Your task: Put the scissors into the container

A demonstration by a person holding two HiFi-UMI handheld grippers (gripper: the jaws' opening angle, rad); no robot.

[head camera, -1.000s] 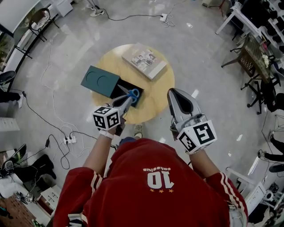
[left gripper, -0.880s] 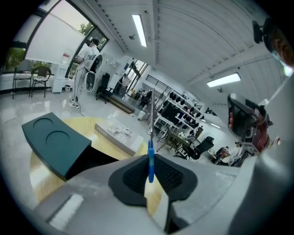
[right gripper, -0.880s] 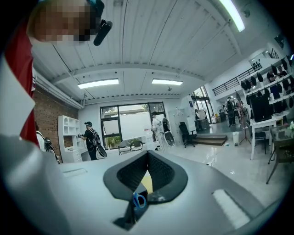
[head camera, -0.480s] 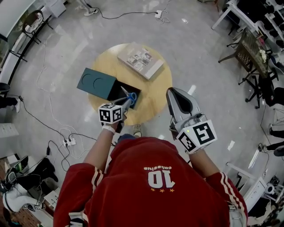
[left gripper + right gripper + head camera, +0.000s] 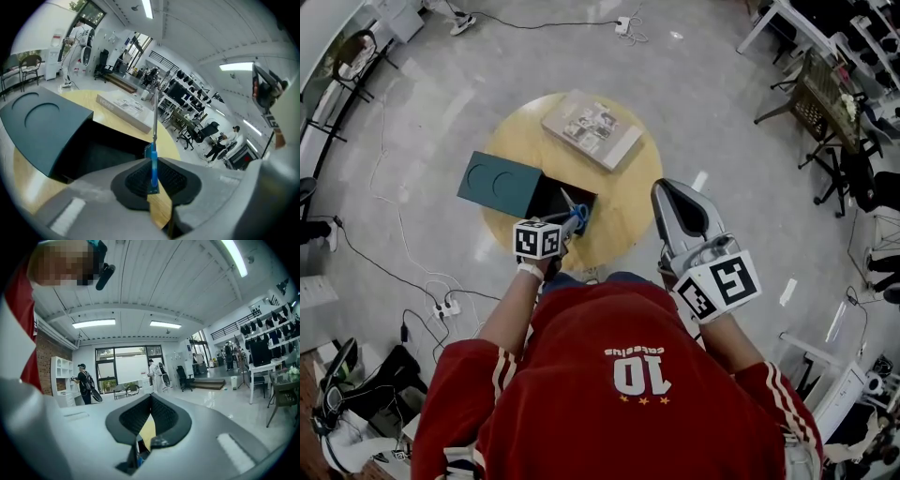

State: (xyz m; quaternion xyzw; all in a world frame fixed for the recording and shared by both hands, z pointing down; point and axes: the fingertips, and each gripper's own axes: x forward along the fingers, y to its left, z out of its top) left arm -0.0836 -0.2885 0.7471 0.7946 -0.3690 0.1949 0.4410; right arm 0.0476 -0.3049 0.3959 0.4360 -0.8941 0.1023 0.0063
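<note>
Left gripper (image 5: pixel 152 164) grips scissors (image 5: pixel 578 217) over the open container (image 5: pixel 546 199); lid (image 5: pixel 495 183) beside it, book (image 5: pixel 592 128) beyond. Right gripper (image 5: pixel 150 398) closed, empty

The left gripper (image 5: pixel 566 226) has moved closer to the container (image 5: pixel 497 181), bringing the scissors (image 5: pixel 577 214) further over its open compartment.

Saw only a thin blue edge of the scissors (image 5: pixel 152 164) at lower centre of the left gripper view; lost the handle loops between the pads (image 5: pixel 176 180). In the head view, lost part of the handles behind the left gripper (image 5: pixel 564 225), left of centre. Could not make out the dark inside of the container (image 5: pixel 546 199). Could not read the print on the flat box (image 5: pixel 592 129), upper centre: too small.
</note>
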